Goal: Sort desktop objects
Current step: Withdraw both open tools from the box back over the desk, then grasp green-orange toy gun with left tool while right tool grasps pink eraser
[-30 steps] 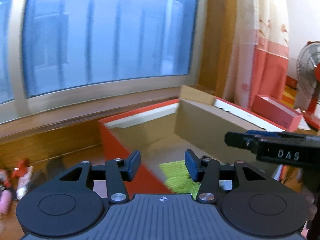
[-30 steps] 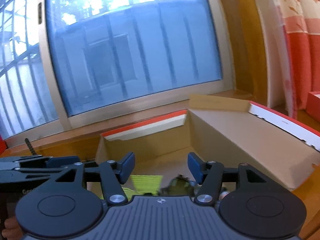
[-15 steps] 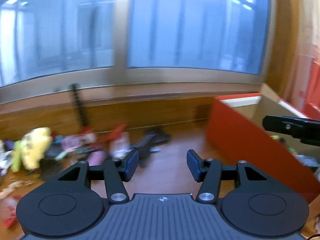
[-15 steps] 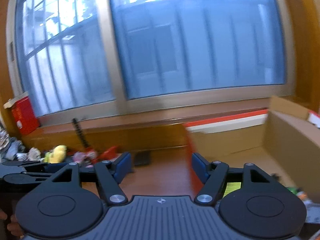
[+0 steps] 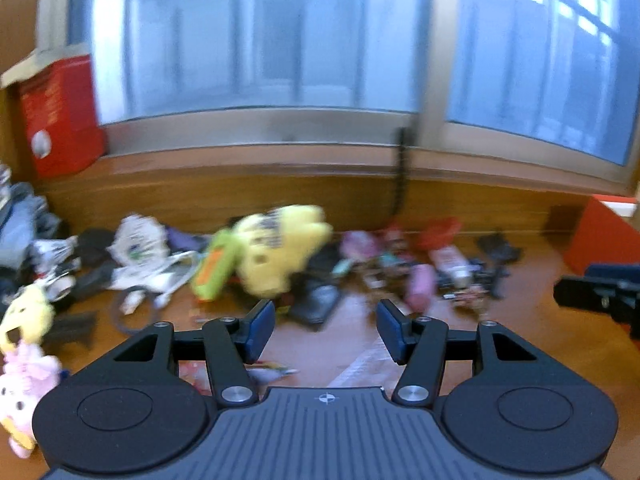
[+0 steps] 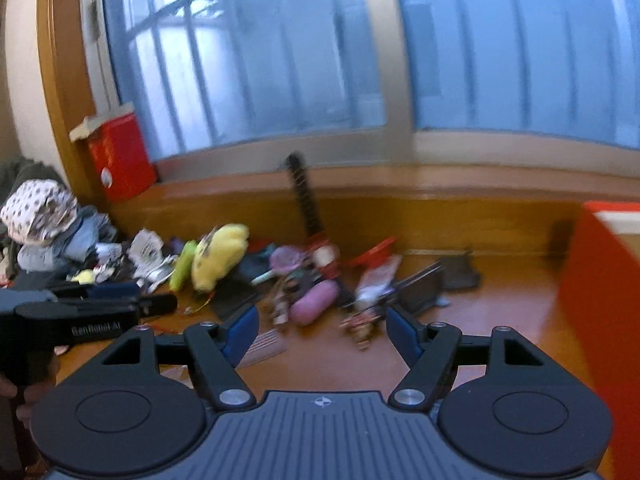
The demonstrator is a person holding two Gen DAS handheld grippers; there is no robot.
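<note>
Both tongs swing from the red box (image 6: 600, 300) to the toy pile; left tongs (image 5: 326, 330) and right tongs (image 6: 322, 328) have just been opening, both empty.

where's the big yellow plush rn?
Yellow plush lies in the clutter on the wooden desk below the window, centre-left in both wrist views, right beside a green toy on its left; neither gripper touches it.

Toy heap (image 6: 248, 276) on desk (image 6: 500, 312) below window (image 5: 256, 40), box (image 6: 604, 304) apparently rightward, well apart.
</note>
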